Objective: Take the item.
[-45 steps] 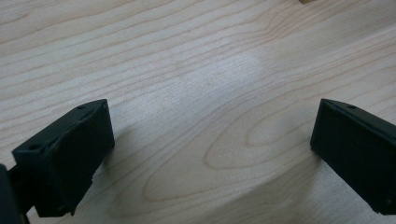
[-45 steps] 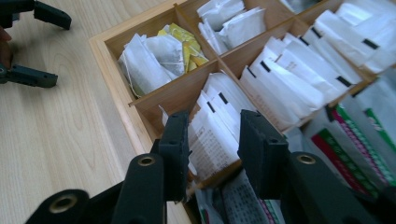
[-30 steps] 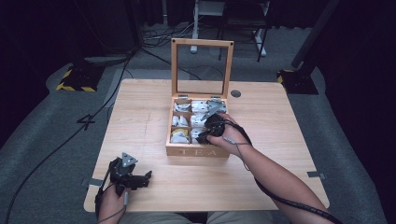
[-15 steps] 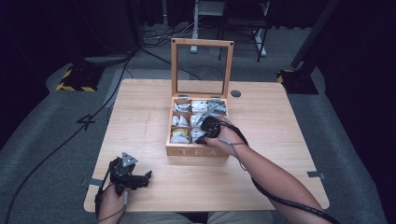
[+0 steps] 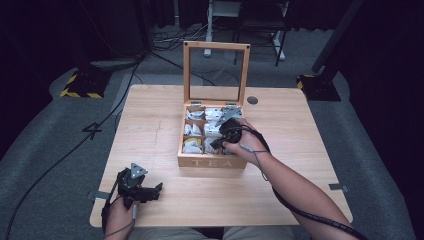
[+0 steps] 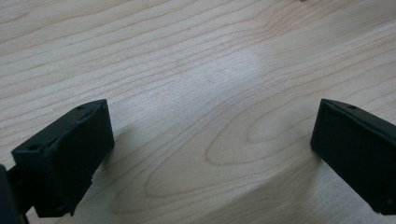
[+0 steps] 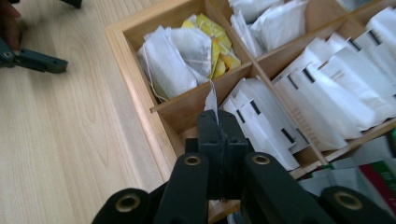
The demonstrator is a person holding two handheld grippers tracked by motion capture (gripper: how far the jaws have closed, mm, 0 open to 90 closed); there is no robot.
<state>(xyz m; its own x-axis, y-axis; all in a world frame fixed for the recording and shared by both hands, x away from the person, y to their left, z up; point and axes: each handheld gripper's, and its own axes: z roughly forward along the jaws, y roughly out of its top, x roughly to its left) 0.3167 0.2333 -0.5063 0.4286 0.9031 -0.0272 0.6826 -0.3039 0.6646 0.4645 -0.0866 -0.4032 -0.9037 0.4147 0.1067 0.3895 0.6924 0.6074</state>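
An open wooden tea box point(image 5: 212, 162) marked TEA stands mid-table with its glass lid upright. Its compartments hold white paper tea bags point(image 7: 322, 84), and one holds yellow ones point(image 7: 212, 32). My right gripper point(image 5: 218, 144) reaches down into the box's near middle compartment. In the right gripper view its jaws point(image 7: 217, 125) are pressed together on the top edge of a white tea bag point(image 7: 211, 99), whose corner pokes up between them. My left gripper point(image 5: 150, 192) rests at the table's near left corner, jaws wide apart point(image 6: 212, 154) over bare wood.
The light wooden table point(image 5: 150, 120) has bare room left and right of the box. A round cable hole point(image 5: 252, 100) sits behind the box. Dark floor with cables and a chair base lies beyond the far edge. The box's left wall point(image 7: 135, 74) stands beside my right gripper.
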